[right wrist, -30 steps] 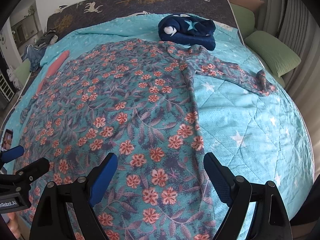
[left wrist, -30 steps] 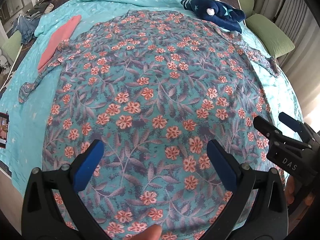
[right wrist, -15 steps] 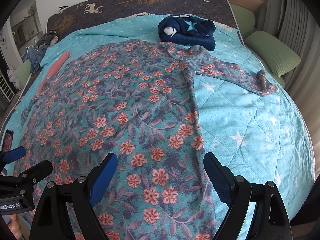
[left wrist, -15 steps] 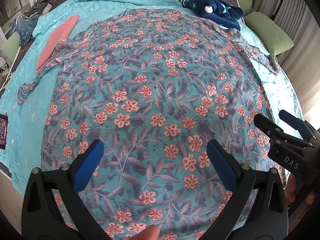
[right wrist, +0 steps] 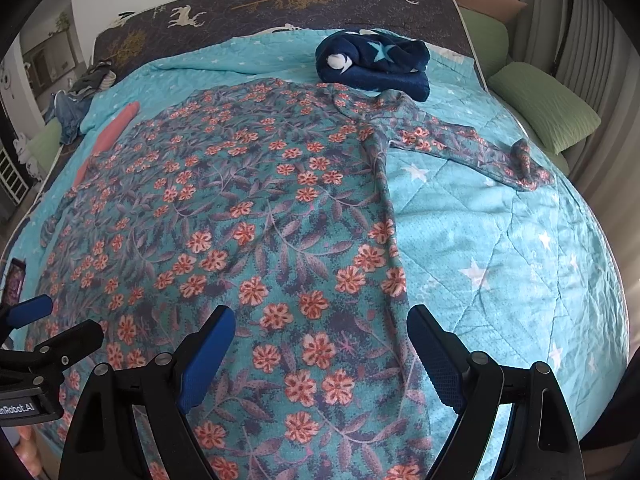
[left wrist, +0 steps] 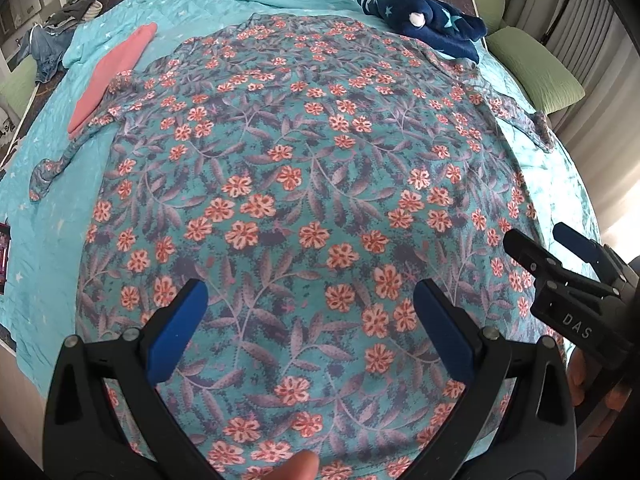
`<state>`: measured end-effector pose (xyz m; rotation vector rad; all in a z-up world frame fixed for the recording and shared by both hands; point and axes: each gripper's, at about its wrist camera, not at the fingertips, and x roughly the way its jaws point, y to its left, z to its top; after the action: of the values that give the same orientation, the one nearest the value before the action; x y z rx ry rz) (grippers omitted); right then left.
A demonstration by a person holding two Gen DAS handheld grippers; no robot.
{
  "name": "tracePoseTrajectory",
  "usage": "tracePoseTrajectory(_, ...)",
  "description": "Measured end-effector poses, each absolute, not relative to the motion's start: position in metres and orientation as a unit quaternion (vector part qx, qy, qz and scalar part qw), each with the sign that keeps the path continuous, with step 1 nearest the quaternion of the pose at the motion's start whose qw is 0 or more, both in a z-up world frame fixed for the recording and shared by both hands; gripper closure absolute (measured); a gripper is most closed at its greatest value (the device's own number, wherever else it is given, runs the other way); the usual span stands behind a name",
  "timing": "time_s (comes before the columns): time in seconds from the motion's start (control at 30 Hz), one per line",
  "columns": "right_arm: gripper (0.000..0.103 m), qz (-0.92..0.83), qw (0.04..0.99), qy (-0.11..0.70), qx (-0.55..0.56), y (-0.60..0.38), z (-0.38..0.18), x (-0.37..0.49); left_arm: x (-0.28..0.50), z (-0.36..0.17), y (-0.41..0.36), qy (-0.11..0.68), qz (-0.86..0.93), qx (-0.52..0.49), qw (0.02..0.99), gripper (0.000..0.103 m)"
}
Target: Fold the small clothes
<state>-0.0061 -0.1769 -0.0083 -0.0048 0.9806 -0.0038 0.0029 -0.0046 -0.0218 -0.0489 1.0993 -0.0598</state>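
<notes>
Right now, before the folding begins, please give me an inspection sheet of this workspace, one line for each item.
Surface: bed with turquoise star quilt, lightly creased.
Job's things: floral garment spread flat, right sleeve stretched out sideways, left sleeve too.
Clutter: navy star blanket at the garment's collar; pink cloth beside the left shoulder.
Grippers: left tongs and right tongs open above the hem, holding nothing.
Cables: nothing seen.
Surroundings: green pillows, clothes heap, deer-print sheet.
</notes>
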Motion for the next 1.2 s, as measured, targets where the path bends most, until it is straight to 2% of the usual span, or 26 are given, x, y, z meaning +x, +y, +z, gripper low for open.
tracePoseTrajectory(1.2,0.013,-0.01,0.885,0.466,-0.014,-0.1745,-0.0053,-0.0072,0.0017,-0.0208,-0.0138,0.523,-0.069,-0.022,0.849,0.001)
